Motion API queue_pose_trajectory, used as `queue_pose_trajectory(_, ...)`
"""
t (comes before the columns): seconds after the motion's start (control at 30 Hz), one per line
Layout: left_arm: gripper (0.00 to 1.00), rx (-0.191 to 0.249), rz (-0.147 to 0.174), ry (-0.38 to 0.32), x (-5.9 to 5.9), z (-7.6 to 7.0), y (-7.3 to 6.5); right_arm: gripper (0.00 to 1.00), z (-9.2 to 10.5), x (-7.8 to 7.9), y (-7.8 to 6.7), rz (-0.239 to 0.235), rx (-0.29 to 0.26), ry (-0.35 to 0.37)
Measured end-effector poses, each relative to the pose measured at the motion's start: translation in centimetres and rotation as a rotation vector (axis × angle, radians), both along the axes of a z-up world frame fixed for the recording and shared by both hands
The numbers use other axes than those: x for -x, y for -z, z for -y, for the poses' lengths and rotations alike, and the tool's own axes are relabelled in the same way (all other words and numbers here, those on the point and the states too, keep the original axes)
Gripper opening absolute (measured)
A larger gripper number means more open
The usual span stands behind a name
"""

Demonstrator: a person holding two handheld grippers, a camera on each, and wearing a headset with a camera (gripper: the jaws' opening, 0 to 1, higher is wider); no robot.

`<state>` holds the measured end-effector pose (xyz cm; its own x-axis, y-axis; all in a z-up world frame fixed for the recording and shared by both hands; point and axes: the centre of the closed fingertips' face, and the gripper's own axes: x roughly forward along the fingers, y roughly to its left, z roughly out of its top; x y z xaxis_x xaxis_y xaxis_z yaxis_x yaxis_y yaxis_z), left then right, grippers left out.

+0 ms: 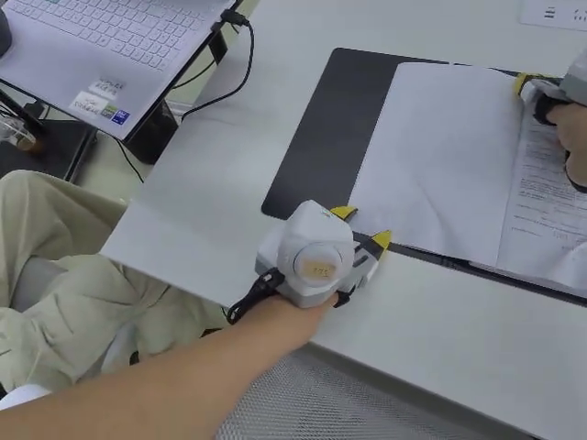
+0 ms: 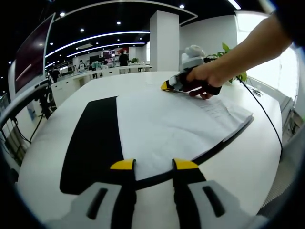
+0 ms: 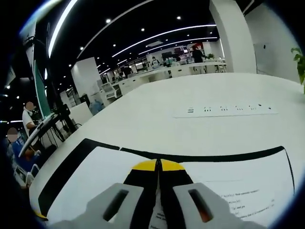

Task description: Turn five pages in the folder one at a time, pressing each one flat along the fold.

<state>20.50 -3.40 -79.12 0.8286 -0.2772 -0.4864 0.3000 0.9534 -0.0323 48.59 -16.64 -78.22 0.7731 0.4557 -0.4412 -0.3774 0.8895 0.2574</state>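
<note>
Pressing my shut, empty right gripper on the fold of the folder, open on the desk. My left gripper is open, empty, by its near edge. Its pages look thin & floppy: pinch 1 corner.

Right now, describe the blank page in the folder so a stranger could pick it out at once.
On the white table lies an open folder with a black cover. The blank page is the large sheet covering its left side, next to the bare black strip. Unlike the printed page on its right, it shows no text.
</note>
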Motion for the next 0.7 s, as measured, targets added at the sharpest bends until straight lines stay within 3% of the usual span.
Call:
queue_pose_trajectory(0.5, 0.29, 0.001, 0.001, 0.0, 0.0, 0.1, 0.0, 0.0, -0.4, 3.3, 0.2, -0.007, -0.026, -0.031)
queue_pose_trajectory(0.7, 0.29, 0.0, 0.004, 0.002, 0.1, 0.1, 0.0, 0.0, -0.2, 5.7, 0.1, -0.02, -0.042, -0.048)
